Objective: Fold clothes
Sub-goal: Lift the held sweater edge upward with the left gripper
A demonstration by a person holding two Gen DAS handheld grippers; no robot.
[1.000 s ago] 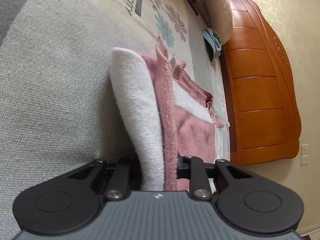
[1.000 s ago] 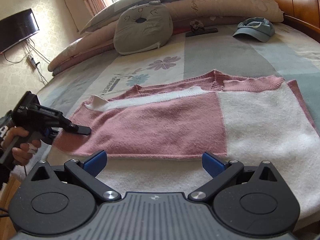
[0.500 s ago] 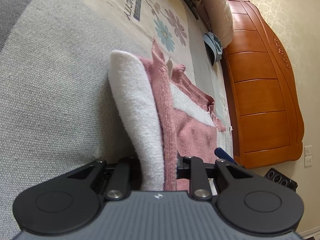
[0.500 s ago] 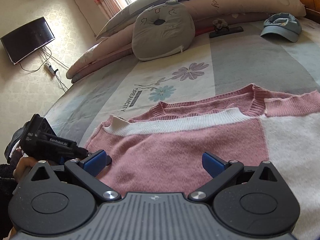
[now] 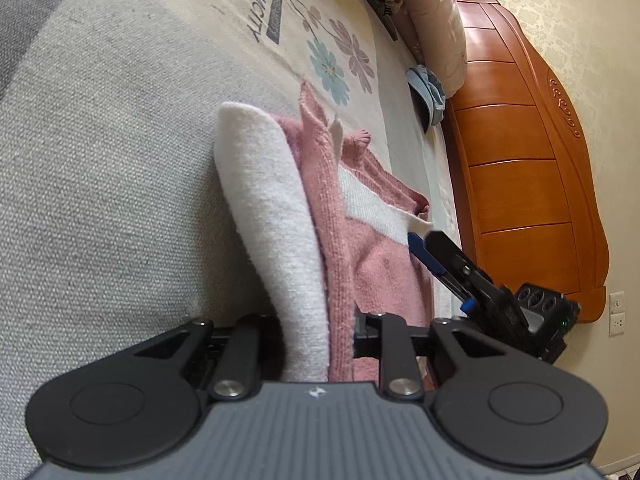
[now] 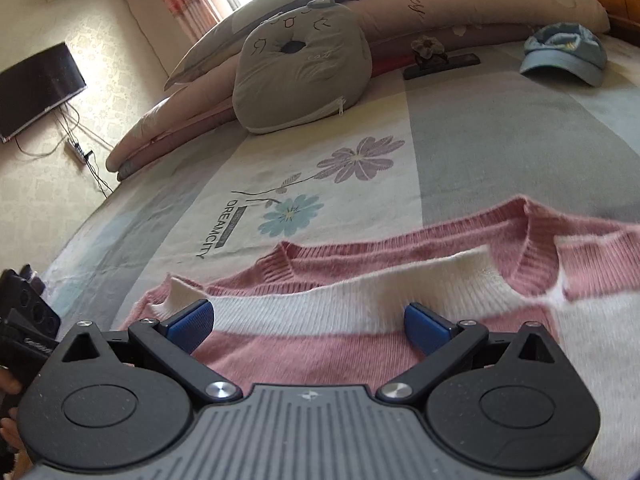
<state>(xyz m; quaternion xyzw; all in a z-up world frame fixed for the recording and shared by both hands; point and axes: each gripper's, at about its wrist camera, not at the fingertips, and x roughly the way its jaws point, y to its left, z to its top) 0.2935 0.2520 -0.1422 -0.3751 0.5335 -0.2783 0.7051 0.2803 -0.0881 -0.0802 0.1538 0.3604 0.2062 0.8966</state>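
Observation:
A pink and white knitted sweater (image 6: pixel 360 344) lies flat on the bed. My left gripper (image 5: pixel 320 322) is shut on its near edge, where a white layer and a pink layer stand up between the jaws. My right gripper (image 6: pixel 308 324) hangs open low over the sweater's white stripe, its blue pads (image 6: pixel 192 320) wide apart with nothing pinched. In the left wrist view the right gripper (image 5: pixel 424 242) reaches in from the right above the pink fabric (image 5: pixel 380 264). The left gripper (image 6: pixel 24 332) and the hand holding it show at the right wrist view's left edge.
The bedsheet (image 6: pixel 480 152) has printed flowers and lettering. A grey cushion (image 6: pixel 300 68), long pillows, a blue cap (image 6: pixel 564 54) and a dark flat object (image 6: pixel 440 65) lie at the far side. A wooden headboard (image 5: pixel 520 184) bounds the bed. A TV (image 6: pixel 36 88) hangs on the wall.
My right gripper has travelled left across the sweater, closer to the white stripe, and has come into the left wrist view. The left gripper keeps its hold and has not moved.

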